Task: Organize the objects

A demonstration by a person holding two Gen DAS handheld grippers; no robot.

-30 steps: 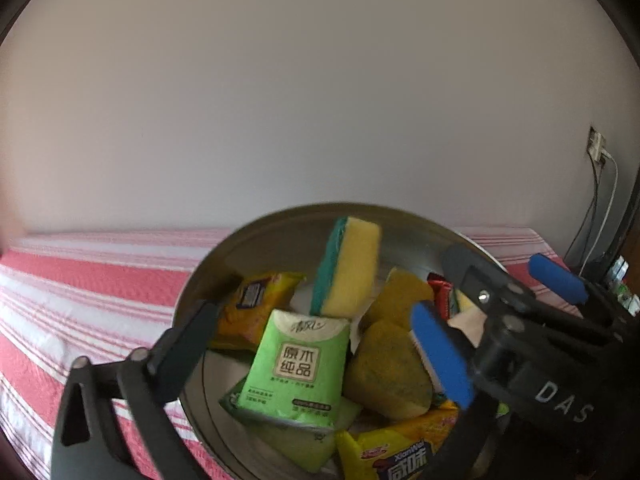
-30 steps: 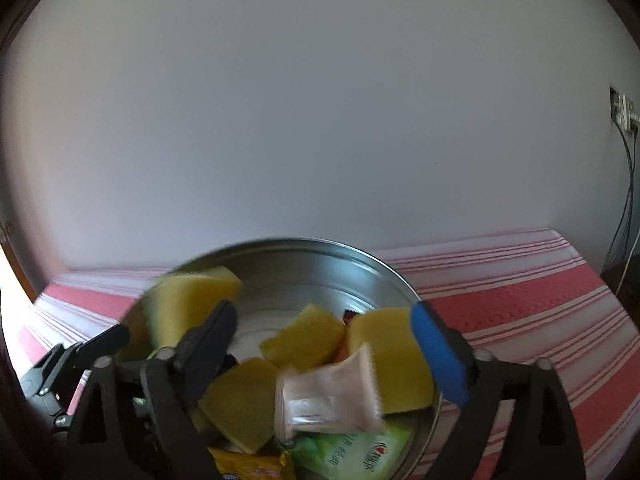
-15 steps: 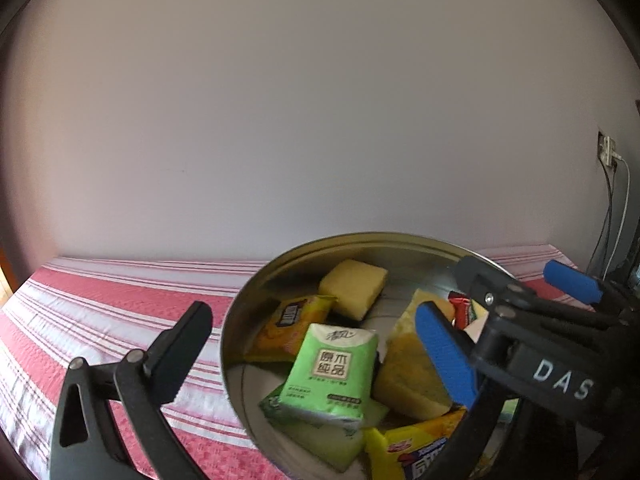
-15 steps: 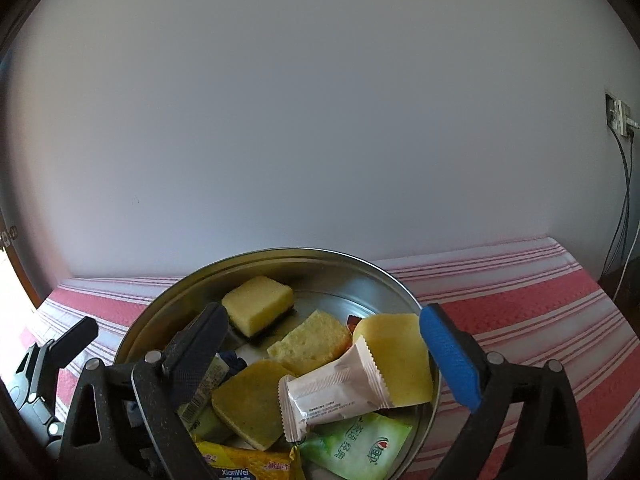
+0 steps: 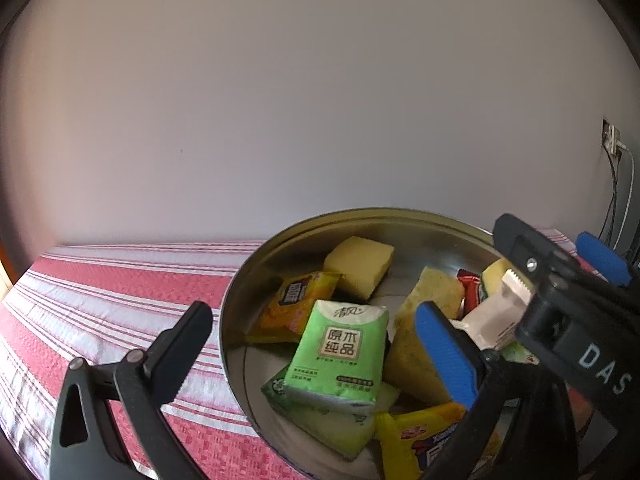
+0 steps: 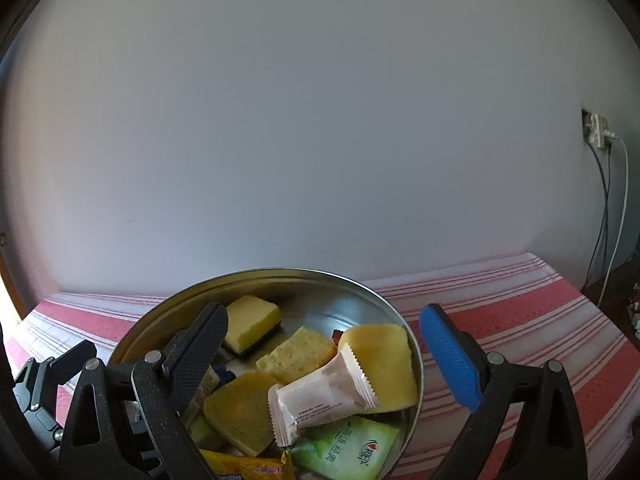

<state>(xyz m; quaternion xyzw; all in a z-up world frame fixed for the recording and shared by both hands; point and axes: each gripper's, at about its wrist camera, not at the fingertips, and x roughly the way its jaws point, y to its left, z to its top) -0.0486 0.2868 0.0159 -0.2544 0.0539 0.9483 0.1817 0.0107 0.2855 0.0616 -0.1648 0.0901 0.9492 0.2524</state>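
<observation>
Left wrist view: left gripper (image 5: pixel 316 350) has its jaws spread wide, nothing between them but air; black finger sits over the striped cloth on the worktop (image 5: pixel 120 292), blue finger over the metal bowl (image 5: pixel 360 216). Green tissue pack (image 5: pixel 340 348) lies just ahead, between the fingers, long axis running away from the cam, leaning on other packets. Yellow sponge (image 5: pixel 358 260) is further back nr the far wall of the bowl. Right gripper body crosses in from the right edge.

Right wrist view: right gripper (image 6: pixel 324 350) also spread and empty. White sachet (image 6: pixel 320 396) lies directly between its fingers, long axis diagonal, low-left to up-right, on top of the sponges. It's prob the nearest pick for this arm; jaws would need a slight turn to close across its short side.
</observation>
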